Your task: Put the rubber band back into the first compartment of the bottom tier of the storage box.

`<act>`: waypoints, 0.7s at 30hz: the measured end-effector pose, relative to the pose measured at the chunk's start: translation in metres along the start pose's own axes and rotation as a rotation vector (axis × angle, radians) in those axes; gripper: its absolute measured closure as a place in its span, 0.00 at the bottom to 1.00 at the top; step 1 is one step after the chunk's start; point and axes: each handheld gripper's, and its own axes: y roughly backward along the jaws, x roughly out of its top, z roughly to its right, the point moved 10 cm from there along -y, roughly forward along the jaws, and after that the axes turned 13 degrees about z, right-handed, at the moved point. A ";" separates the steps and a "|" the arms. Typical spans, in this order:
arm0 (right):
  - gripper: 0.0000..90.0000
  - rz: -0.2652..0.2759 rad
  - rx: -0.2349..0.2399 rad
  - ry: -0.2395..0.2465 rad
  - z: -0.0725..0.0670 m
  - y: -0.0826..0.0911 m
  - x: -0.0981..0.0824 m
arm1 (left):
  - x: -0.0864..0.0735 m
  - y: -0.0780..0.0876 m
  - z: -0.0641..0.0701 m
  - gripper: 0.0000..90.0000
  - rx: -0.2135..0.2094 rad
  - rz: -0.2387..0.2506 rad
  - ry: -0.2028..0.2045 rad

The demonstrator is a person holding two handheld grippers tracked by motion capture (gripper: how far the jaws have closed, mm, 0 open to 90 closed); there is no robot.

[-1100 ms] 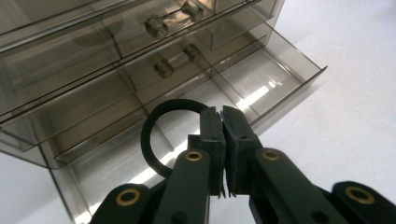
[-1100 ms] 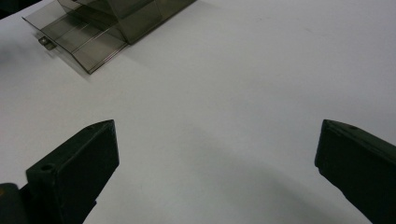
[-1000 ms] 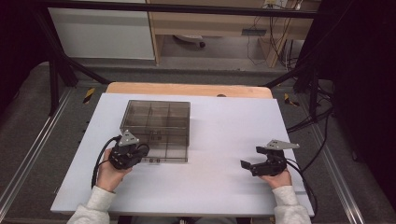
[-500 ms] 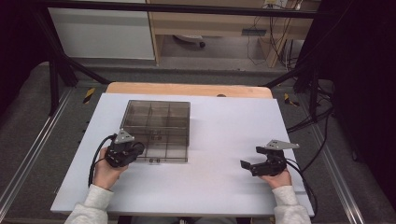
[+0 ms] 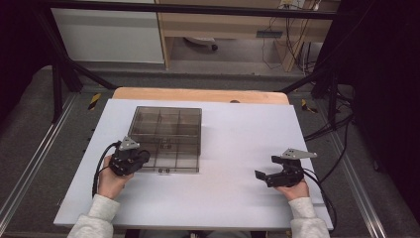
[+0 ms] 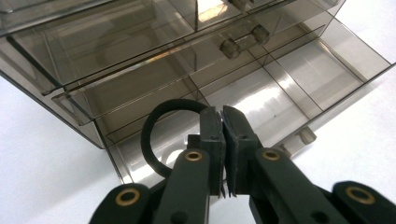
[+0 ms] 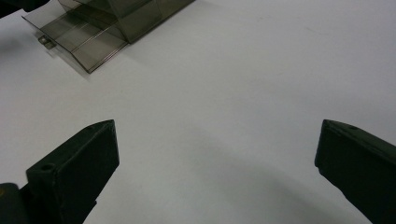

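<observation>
A smoky clear organizer box (image 5: 166,124) lies on the white tabletop (image 5: 237,144), its front drawer (image 5: 171,163) pulled out toward me. In the left gripper view the drawer (image 6: 285,88) shows bare divided compartments. My left gripper (image 6: 222,114) is shut on a black elastic loop (image 6: 144,140), which hangs to the left of the jaws over the drawer's near left corner. In the high view that gripper (image 5: 143,157) sits at the drawer's left edge. My right gripper (image 5: 261,174) rests at the table's right front, open, with nothing between its fingers (image 7: 74,163).
The white board lies on a wooden table (image 5: 198,94) with black frame rails to either side. Cables trail from both grippers. The box (image 7: 107,23) is far off at the upper left of the right gripper view, with bare white surface between.
My left gripper has shifted a little to the left along the drawer's front corner, still shut on the loop. The right hand has stayed where it was.
</observation>
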 end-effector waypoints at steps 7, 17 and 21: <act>0.00 0.001 -0.002 0.000 0.000 0.000 0.000 | -0.003 -0.004 -0.003 0.96 0.010 -0.007 0.001; 0.00 0.000 -0.002 -0.001 0.000 -0.001 -0.001 | -0.007 -0.010 -0.005 0.96 0.011 -0.022 0.004; 0.00 0.000 -0.002 -0.001 0.000 -0.001 0.000 | -0.011 -0.013 -0.007 0.96 0.018 -0.029 0.007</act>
